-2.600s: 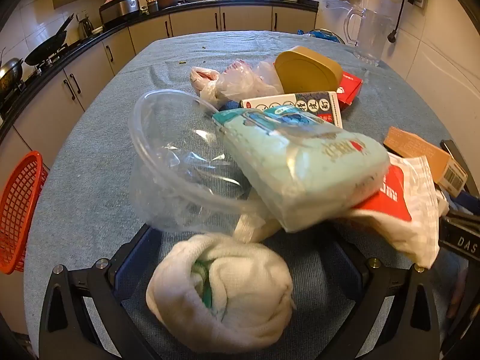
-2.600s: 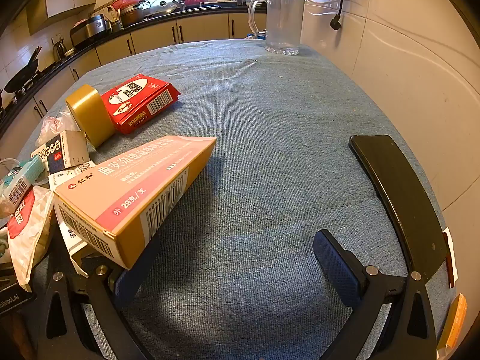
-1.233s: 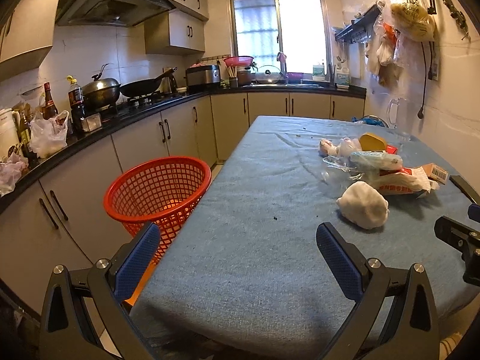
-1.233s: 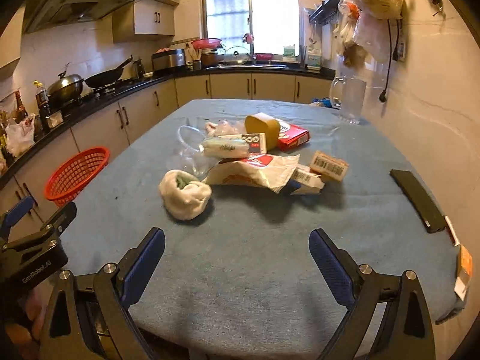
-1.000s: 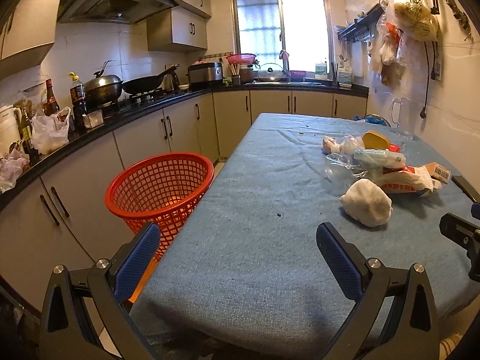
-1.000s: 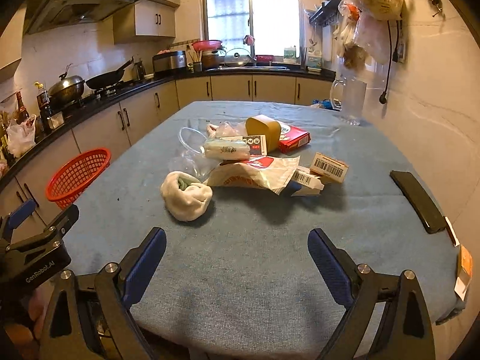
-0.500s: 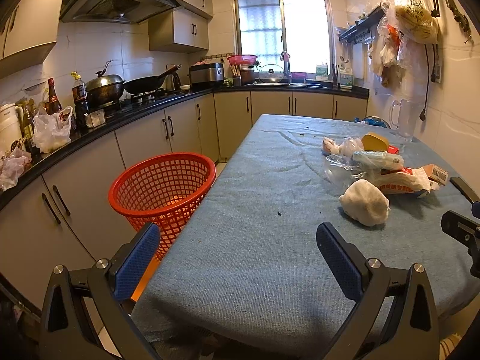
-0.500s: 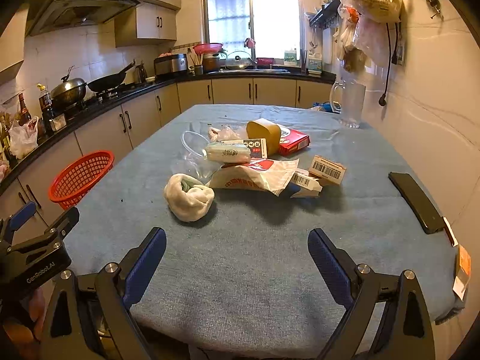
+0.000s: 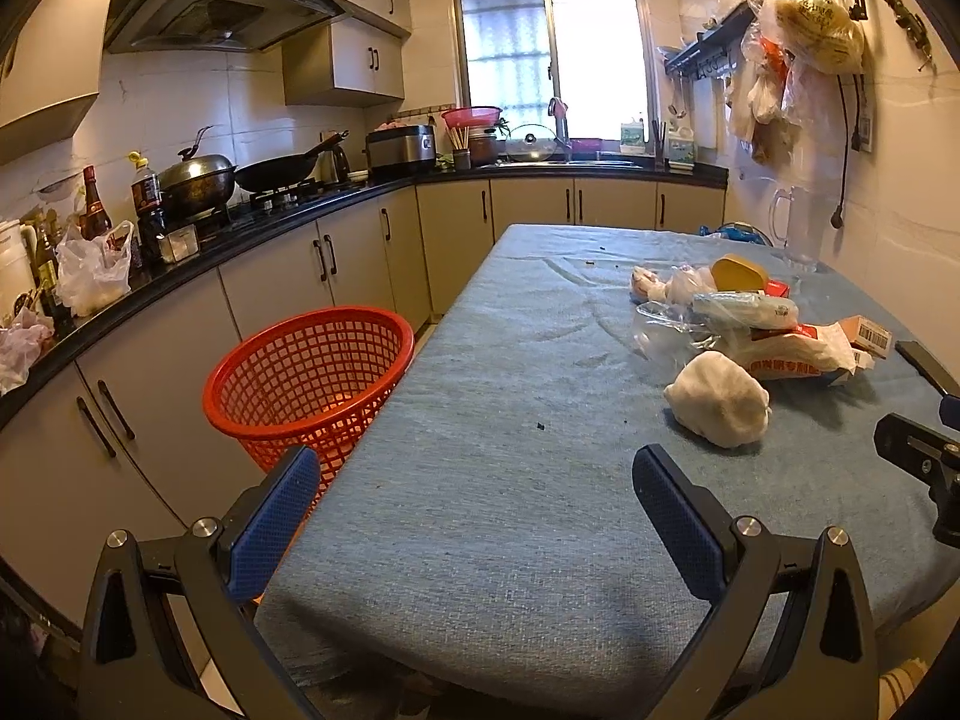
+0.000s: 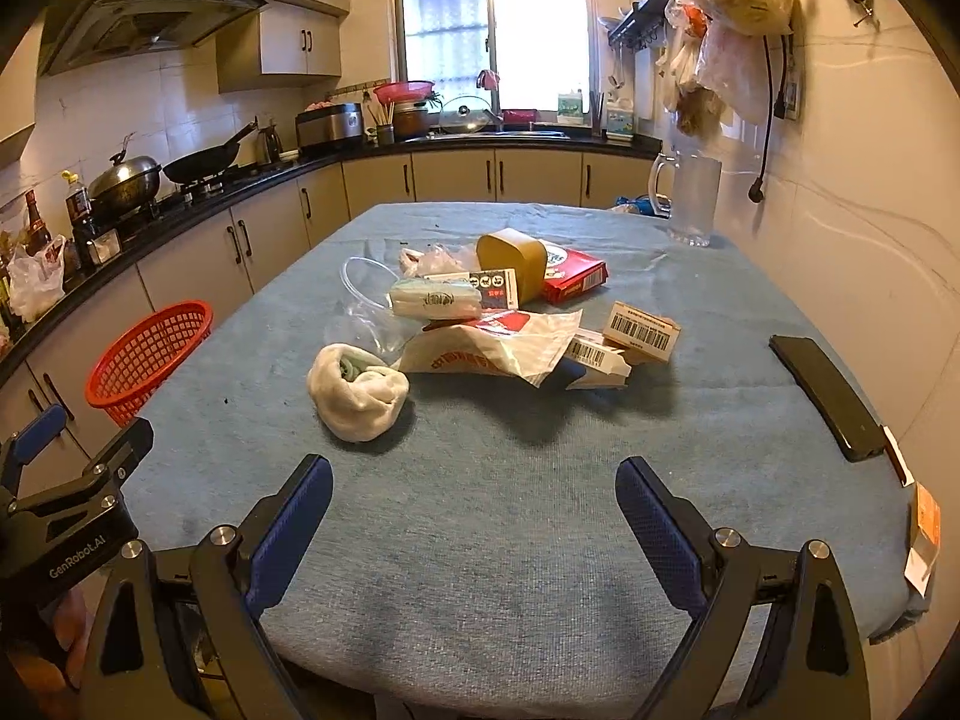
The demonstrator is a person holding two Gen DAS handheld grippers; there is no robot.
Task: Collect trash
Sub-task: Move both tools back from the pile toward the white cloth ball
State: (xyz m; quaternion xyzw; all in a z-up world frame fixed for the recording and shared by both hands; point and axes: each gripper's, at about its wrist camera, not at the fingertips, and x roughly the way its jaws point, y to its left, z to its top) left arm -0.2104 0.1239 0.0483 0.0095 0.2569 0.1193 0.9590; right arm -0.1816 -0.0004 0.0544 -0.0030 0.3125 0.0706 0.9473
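Both claws, left claw (image 9: 474, 516) and right claw (image 10: 474, 516), gape wide with nothing held, poised over the near counter (image 10: 480, 600) edge. The trash heap (image 10: 492, 324) sits mid-counter, a white wad (image 10: 358, 393) nearest. The red basket (image 9: 309, 378) stands on the floor just beside the counter's left edge. Risk: dragging the wad could snag the cloth cover, or a toss could miss the basket. Bare counter lies open ahead.
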